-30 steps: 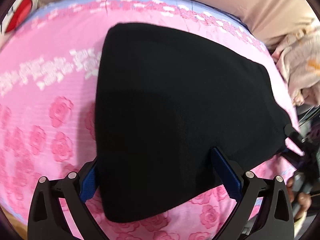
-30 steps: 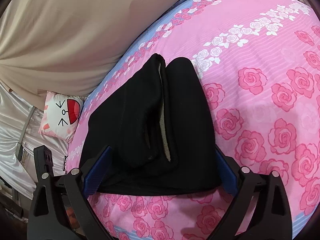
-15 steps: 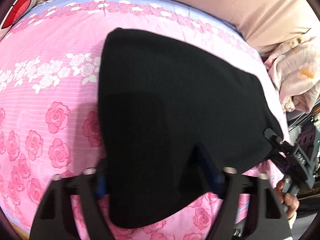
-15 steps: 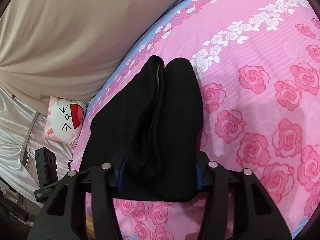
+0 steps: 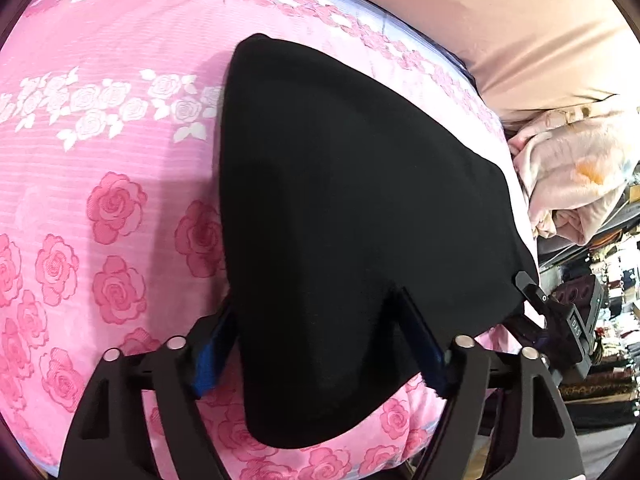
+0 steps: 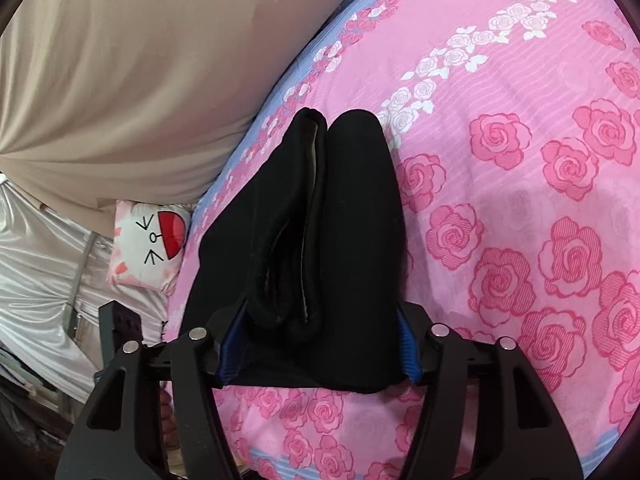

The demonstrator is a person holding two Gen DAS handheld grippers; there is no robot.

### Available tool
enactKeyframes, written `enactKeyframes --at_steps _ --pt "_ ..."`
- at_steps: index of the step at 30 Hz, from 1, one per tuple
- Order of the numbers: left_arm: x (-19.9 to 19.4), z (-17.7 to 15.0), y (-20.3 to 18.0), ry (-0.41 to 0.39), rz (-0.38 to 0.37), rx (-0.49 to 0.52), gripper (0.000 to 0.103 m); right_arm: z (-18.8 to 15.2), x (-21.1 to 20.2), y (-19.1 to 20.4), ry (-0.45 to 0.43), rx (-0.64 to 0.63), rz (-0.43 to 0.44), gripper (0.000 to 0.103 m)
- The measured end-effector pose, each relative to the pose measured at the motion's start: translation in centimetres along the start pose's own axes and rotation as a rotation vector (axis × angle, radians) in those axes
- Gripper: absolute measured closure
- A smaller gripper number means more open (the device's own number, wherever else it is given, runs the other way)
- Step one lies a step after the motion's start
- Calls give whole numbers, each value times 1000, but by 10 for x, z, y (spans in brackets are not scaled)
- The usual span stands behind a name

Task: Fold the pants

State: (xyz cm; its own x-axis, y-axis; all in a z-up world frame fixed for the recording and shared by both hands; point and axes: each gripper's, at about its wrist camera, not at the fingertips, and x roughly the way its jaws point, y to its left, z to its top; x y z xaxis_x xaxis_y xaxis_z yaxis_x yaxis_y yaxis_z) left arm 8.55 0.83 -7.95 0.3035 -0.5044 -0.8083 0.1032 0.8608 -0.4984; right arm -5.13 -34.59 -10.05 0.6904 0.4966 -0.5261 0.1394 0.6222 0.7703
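Black pants [image 5: 352, 216] lie folded into a thick bundle on a pink rose-print bedsheet [image 5: 100, 184]. In the left wrist view my left gripper [image 5: 320, 348] has its blue-padded fingers on either side of the bundle's near edge, shut on it. In the right wrist view the pants [image 6: 320, 248] show their folded layers and pale lining end-on. My right gripper [image 6: 318, 352] clamps the near end of the bundle between its blue pads. The other gripper shows at the right edge of the left wrist view [image 5: 560, 320].
A beige sheet-covered wall or headboard [image 6: 140, 72] lies behind the bed. A cartoon-face pillow [image 6: 148, 248] sits at the bed's left end. A crumpled peach blanket [image 5: 572, 176] lies at the right. Shelves with clutter [image 5: 600, 280] stand beyond the bed edge.
Both grippers have narrowed from wide open around the bundle to closed on its ends. The bundle looks squeezed narrower in the right wrist view.
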Motion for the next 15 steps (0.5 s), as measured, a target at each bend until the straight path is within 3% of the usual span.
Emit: enactKeyframes --at_steps 4,7,8,9,10,11,12,15 --pt "5 4 -1 43 -62 -7 22 2 -2 -1 17 35 77 28" --pt "9 6 -7 53 -37 14 25 5 2 1 23 30 73 25" --pt "10 6 -8 50 -23 18 30 5 5 4 26 9 51 25" --pt "10 6 -10 44 0 23 41 5 7 7 27 -9 30 27" --pt "10 7 -12 34 26 33 45 3 11 12 27 -42 -9 32" --pt "9 7 -11 27 24 33 55 1 13 14 31 -66 -39 49" --pt "6 6 -8 21 16 22 65 -1 14 15 29 -75 -47 55" --pt "-1 9 -3 21 -27 12 73 -6 6 22 4 -104 -59 62"
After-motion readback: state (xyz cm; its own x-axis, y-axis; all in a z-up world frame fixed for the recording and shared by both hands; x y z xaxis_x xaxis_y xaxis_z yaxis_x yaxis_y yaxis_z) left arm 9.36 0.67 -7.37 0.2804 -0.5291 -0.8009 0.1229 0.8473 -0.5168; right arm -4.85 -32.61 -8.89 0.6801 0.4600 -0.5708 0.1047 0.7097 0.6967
